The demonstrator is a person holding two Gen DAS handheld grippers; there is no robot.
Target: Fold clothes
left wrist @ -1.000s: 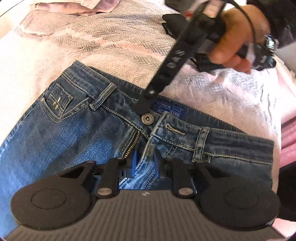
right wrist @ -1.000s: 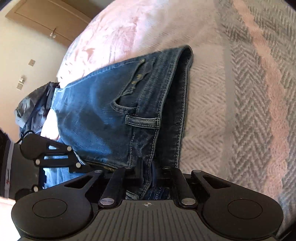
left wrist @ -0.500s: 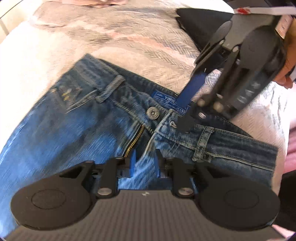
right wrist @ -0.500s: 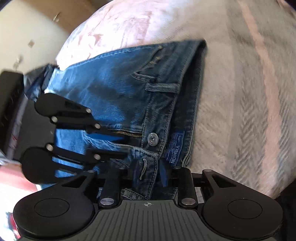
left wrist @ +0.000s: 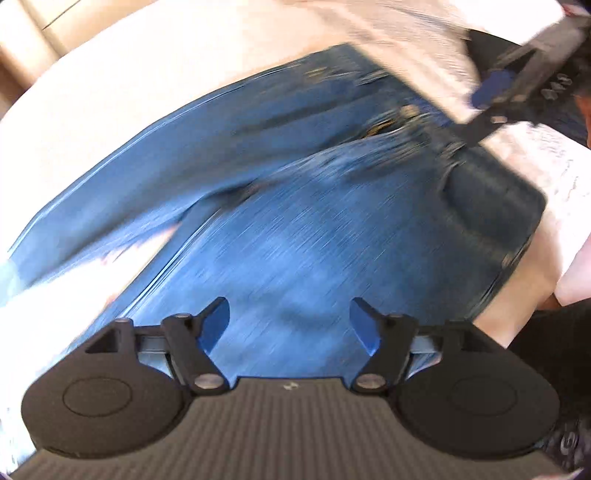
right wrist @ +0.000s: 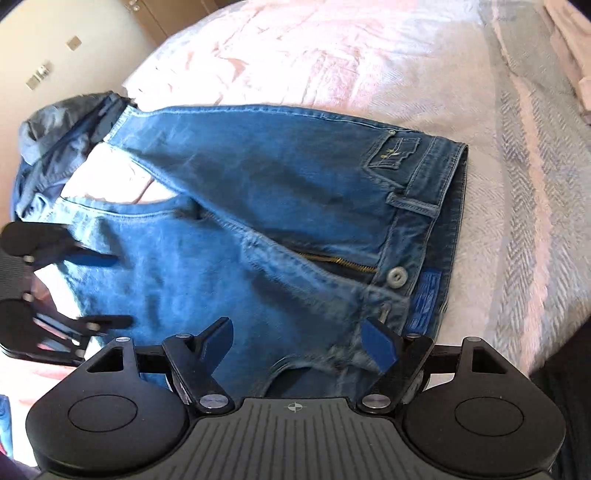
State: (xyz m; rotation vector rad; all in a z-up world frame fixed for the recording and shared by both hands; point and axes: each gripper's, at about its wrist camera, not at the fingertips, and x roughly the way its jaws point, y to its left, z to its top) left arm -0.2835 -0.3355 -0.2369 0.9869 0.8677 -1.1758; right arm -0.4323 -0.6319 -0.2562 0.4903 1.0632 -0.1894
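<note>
Nearest in the right wrist view, the right hand-held gripper point(right wrist: 297, 345) has its 2 blue-padded fingers spread wide, its jaws having just been opening, and nothing is pinched between them; the denim only lies beneath the gap. Just beyond it sits the waistband of the jeans point(right wrist: 229, 221), with the metal button point(right wrist: 397, 276) undone, the brass zipper point(right wrist: 332, 261) partly open and a blue label point(right wrist: 424, 299) showing inside the band. The left hand-held gripper point(left wrist: 290, 326) is likewise spread, its jaws also having just opened, with no cloth caught between the fingers; the left wrist view is badly smeared, so it probably hangs above the thigh of the jeans, but I cannot be sure how close. The jeans lie front up and flat on the bed point(right wrist: 369, 66), the waist toward the striped blanket point(right wrist: 524, 192), the 2 legs running away toward a heap of dark blue clothing point(right wrist: 55, 140) at the far edge. That layout looks deliberate: a garment laid out flat and released gives both hand-held grippers free choice of a fresh hold, most likely at 1 side so that 1 leg can be brought over the other. Farthest off stand a pale wall and a wooden door point(right wrist: 155, 11).
</note>
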